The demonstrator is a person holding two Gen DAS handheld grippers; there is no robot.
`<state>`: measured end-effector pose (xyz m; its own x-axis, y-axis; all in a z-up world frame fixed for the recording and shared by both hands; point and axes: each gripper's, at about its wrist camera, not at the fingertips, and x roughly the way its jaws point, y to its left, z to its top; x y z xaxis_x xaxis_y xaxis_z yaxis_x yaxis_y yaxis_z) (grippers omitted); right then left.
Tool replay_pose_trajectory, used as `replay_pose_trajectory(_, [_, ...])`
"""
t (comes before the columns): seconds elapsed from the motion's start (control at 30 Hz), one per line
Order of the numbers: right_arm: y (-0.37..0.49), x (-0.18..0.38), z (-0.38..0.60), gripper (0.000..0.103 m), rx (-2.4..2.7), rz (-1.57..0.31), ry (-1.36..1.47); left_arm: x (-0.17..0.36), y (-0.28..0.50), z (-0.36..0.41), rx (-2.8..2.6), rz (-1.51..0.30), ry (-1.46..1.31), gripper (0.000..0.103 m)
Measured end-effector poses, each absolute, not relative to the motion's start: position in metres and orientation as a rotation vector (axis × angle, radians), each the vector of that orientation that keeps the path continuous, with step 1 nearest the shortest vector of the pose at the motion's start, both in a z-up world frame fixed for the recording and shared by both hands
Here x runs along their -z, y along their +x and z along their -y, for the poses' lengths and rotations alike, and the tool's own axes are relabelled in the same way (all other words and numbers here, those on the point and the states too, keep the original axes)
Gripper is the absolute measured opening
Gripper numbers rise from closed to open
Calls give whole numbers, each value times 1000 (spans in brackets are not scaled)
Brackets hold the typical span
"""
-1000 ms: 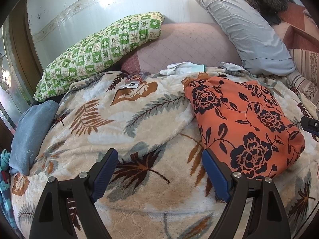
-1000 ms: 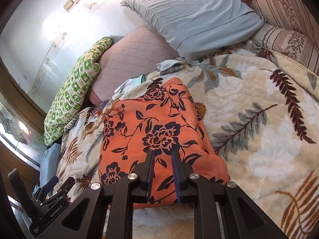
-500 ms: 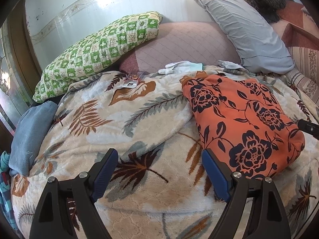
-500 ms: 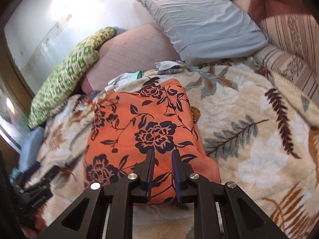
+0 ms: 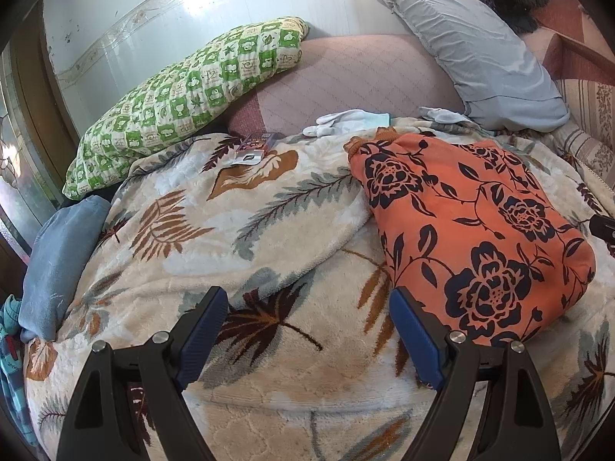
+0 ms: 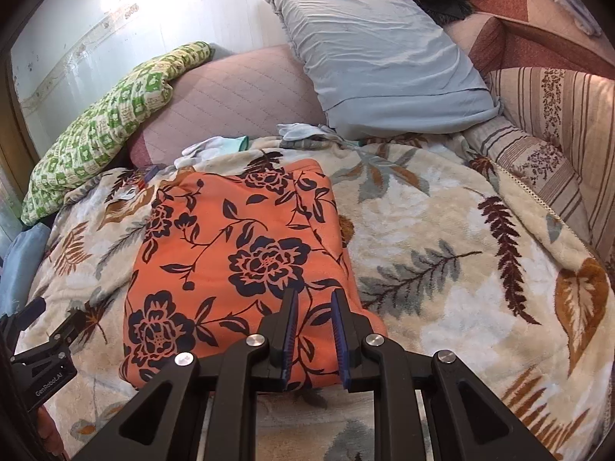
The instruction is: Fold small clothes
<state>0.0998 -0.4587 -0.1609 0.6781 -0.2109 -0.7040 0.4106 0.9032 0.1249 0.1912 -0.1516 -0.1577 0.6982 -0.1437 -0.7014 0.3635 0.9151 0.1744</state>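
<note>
Orange fleece garment with dark navy flower print (image 6: 234, 261) lies folded into a rough rectangle on the cream plush blanket with leaf pattern (image 6: 442, 269), right of the bed's middle in the left wrist view (image 5: 472, 223).

Right gripper (image 6: 313, 334): low over the garment's near edge, fingers narrowly parted; a strip of orange cloth shows in the gap, but cannot tell whether the pads touch it.

Left gripper (image 5: 307, 334): above bare blanket just left of the garment, fingers spread wide, holding nothing.

Surroundings: white gloves (image 5: 346, 121) at the garment's far end; small shiny packet (image 5: 253, 148) on the blanket; green-and-cream checked pillow (image 5: 184, 100), pink quilted cushion (image 5: 357, 73) and pale blue pillow (image 6: 380, 53) behind. Blue folded cloth (image 5: 57, 257) at the left edge.
</note>
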Motion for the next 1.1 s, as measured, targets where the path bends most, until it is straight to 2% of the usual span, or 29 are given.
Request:
replay_pose_trajectory(0.27, [100, 154, 444, 20, 379, -728, 184, 160, 193, 151, 280, -752, 315, 86])
replay_pose_trajectory(1.1, [100, 153, 442, 20, 386, -718, 163, 161, 194, 151, 274, -756, 315, 86])
